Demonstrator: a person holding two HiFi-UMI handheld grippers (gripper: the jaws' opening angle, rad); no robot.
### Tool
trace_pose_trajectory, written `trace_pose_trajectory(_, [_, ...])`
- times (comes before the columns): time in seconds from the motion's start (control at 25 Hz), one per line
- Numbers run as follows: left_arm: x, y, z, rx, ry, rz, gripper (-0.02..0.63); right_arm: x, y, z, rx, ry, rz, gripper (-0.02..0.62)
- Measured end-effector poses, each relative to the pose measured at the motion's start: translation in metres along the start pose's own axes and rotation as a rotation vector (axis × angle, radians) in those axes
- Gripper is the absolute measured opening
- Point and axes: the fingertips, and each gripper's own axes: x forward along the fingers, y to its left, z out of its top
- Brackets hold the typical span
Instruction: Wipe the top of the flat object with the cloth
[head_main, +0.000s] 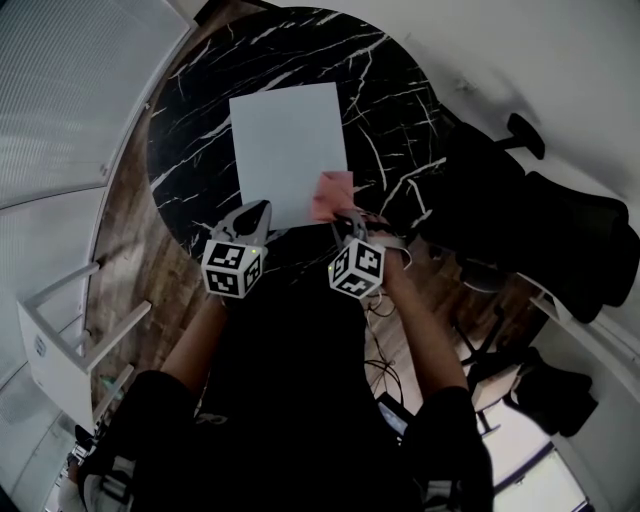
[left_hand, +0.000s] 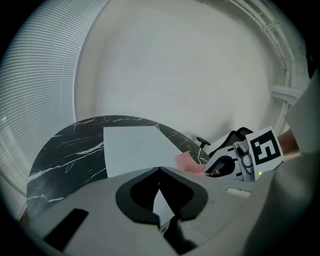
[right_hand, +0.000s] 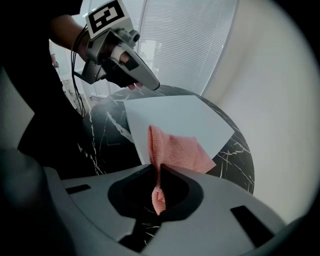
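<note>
I've got the right gripper (right_hand: 159, 172) clamped tight on the pink cloth (right_hand: 177, 150), a fold pinched between its jaws, the rest draped over the white sheet (head_main: 290, 150) at its near right corner. The left gripper (left_hand: 160, 172) is at the sheet's near left corner, jaws closed together with a white sliver of that corner showing between them. The sheet lies flat in the middle of the black marble table (head_main: 400, 110). Beyond the sheet's right edge I see a dark office chair (head_main: 560, 240).

Cloth (head_main: 332, 194) near end hidden by rt claw (head_main: 345, 223).
</note>
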Motion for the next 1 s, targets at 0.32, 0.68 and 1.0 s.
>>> trace_pose_trajectory(0.32, [0.004, 0.000, 0.004, 0.005, 0.003, -0.006, -0.002, -0.001, 0.005, -0.002, 0.027, 0.002, 0.017, 0.012])
trace_pose_trajectory(0.68, [0.005, 0.010, 0.009, -0.026, -0.016, 0.011, -0.002, -0.017, -0.019, 0.021, 0.167, -0.112, -0.002, 0.012])
trace_pose_trajectory(1.0, [0.000, 0.032, 0.023, -0.095, -0.066, 0.060, -0.002, -0.058, -0.128, 0.096, 0.255, -0.331, -0.177, 0.012])
